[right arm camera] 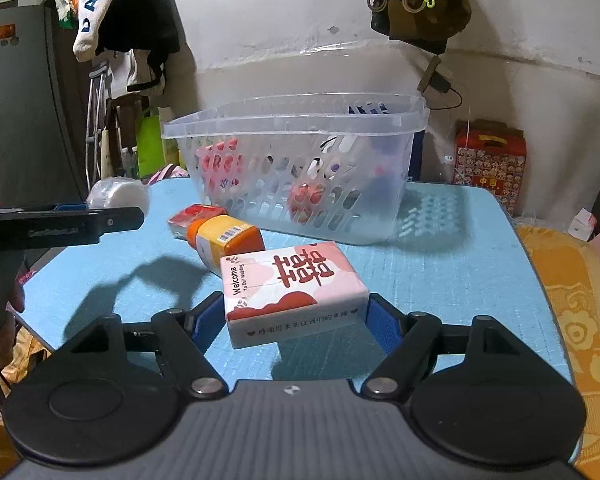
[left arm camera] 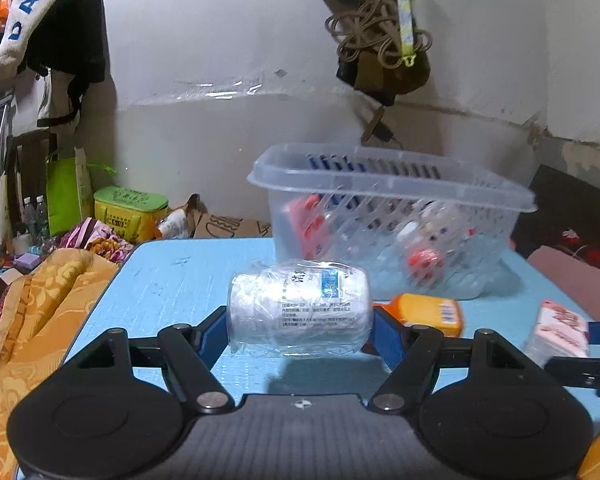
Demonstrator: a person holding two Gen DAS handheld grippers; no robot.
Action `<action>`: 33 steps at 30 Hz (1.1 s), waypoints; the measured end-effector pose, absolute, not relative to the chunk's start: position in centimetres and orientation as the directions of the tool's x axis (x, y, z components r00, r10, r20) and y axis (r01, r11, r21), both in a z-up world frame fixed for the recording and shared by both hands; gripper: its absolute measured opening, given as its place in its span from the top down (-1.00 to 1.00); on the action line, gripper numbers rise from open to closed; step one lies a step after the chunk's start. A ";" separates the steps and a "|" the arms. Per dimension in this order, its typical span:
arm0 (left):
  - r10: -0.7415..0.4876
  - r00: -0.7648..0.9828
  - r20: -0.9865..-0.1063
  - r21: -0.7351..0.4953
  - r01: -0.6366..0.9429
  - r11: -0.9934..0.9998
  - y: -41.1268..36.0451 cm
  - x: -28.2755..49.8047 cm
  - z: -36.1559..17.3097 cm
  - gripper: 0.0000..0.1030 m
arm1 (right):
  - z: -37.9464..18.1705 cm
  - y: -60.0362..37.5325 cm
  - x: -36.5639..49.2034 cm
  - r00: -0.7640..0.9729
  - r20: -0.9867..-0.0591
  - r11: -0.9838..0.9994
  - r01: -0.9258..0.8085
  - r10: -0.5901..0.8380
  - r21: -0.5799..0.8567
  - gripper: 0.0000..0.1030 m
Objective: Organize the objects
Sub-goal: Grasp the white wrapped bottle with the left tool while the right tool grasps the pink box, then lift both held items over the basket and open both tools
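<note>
My left gripper (left arm camera: 300, 330) is shut on a white plastic-wrapped bottle (left arm camera: 299, 308), held lying sideways just above the blue table (left arm camera: 172, 280); the bottle also shows in the right wrist view (right arm camera: 118, 195). My right gripper (right arm camera: 296, 316) is shut on a pink-and-white tissue pack (right arm camera: 294, 290), also seen in the left wrist view (left arm camera: 558, 330). A clear slotted basket (right arm camera: 300, 168) with several items inside stands at the back of the table; it also shows in the left wrist view (left arm camera: 388, 216).
An orange-and-yellow bottle (right arm camera: 228, 242) and a red-and-white pack (right arm camera: 194, 216) lie on the table in front of the basket. Orange bedding (left arm camera: 40, 300) borders the table on the left and right. A red gift box (right arm camera: 488, 160) stands behind the table's right corner.
</note>
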State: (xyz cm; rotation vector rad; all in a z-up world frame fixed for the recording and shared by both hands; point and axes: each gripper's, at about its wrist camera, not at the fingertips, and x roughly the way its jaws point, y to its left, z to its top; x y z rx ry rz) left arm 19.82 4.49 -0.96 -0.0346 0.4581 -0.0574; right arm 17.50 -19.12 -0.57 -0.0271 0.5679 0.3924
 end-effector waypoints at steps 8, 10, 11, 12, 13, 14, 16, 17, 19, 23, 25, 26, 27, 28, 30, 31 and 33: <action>-0.097 0.905 -0.414 -0.030 0.093 0.995 2.8 16.4 1.4 -0.48 | 1.4 -20.4 14.9 0.794 -0.494 0.932 -0.344 0.356 0.118 -0.52; -0.087 0.894 -0.439 -0.048 0.073 0.996 3.0 15.3 2.2 -0.48 | 2.0 -20.6 14.2 0.798 -0.484 0.931 -0.344 0.358 0.121 -0.52; -0.093 0.890 -0.446 -0.053 0.078 0.996 3.1 14.9 2.4 -0.48 | 2.1 -20.6 13.9 0.799 -0.482 0.930 -0.348 0.361 0.119 -0.52; -0.094 0.890 -0.447 -0.046 0.082 0.996 3.0 14.4 2.5 -0.48 | 2.2 -20.5 13.7 0.798 -0.482 0.929 -0.351 0.362 0.116 -0.52; -0.086 0.891 -0.446 -0.030 0.081 0.996 2.9 13.9 2.5 -0.48 | 2.1 -20.4 13.6 0.797 -0.480 0.927 -0.359 0.367 0.111 -0.52; -0.086 0.892 -0.445 -0.025 0.084 0.996 2.9 13.7 2.4 -0.48 | 1.9 -20.4 13.7 0.796 -0.481 0.926 -0.363 0.368 0.109 -0.52; -0.101 0.885 -0.455 -0.049 0.088 0.995 3.3 13.8 2.4 -0.48 | 1.4 -20.6 14.0 0.788 -0.486 0.923 -0.364 0.377 0.126 -0.52; -0.102 0.885 -0.453 -0.062 0.083 0.995 3.7 13.9 2.5 -0.48 | 1.2 -20.6 14.1 0.786 -0.492 0.924 -0.361 0.375 0.128 -0.52; -0.092 0.891 -0.444 -0.068 0.068 0.995 4.1 14.1 2.5 -0.48 | 1.0 -20.4 14.0 0.790 -0.492 0.927 -0.359 0.365 0.110 -0.51; -0.094 0.901 -0.424 -0.073 0.070 0.995 4.1 13.8 2.7 -0.48 | 1.5 -20.1 13.5 0.809 -0.455 0.923 -0.373 0.373 0.094 -0.52; -0.095 0.908 -0.409 -0.058 0.078 0.995 3.7 13.5 2.7 -0.48 | 1.7 -19.9 13.3 0.816 -0.440 0.922 -0.377 0.374 0.085 -0.51; -0.093 0.911 -0.402 -0.048 0.081 0.996 3.5 13.4 2.8 -0.48 | 1.8 -19.9 13.3 0.819 -0.435 0.922 -0.377 0.374 0.083 -0.51; -0.092 0.913 -0.397 -0.039 0.083 0.996 3.3 13.3 2.8 -0.48 | 1.8 -20.0 13.3 0.820 -0.434 0.923 -0.376 0.373 0.083 -0.51; -0.093 0.914 -0.394 -0.034 0.086 0.996 3.2 13.2 2.8 -0.48 | 1.7 -20.0 13.4 0.820 -0.435 0.924 -0.374 0.372 0.085 -0.52; -0.098 0.914 -0.394 -0.034 0.092 0.995 3.2 13.2 2.9 -0.48 | 1.6 -20.3 13.4 0.821 -0.436 0.926 -0.366 0.368 0.092 -0.51; -0.099 0.913 -0.396 -0.034 0.093 0.995 3.2 13.2 2.9 -0.48 | 1.6 -20.5 13.4 0.823 -0.435 0.927 -0.362 0.366 0.096 -0.51; -0.101 0.912 -0.398 -0.039 0.093 0.995 3.2 13.2 3.0 -0.48 | 1.7 -20.7 13.4 0.829 -0.427 0.930 -0.354 0.361 0.100 -0.51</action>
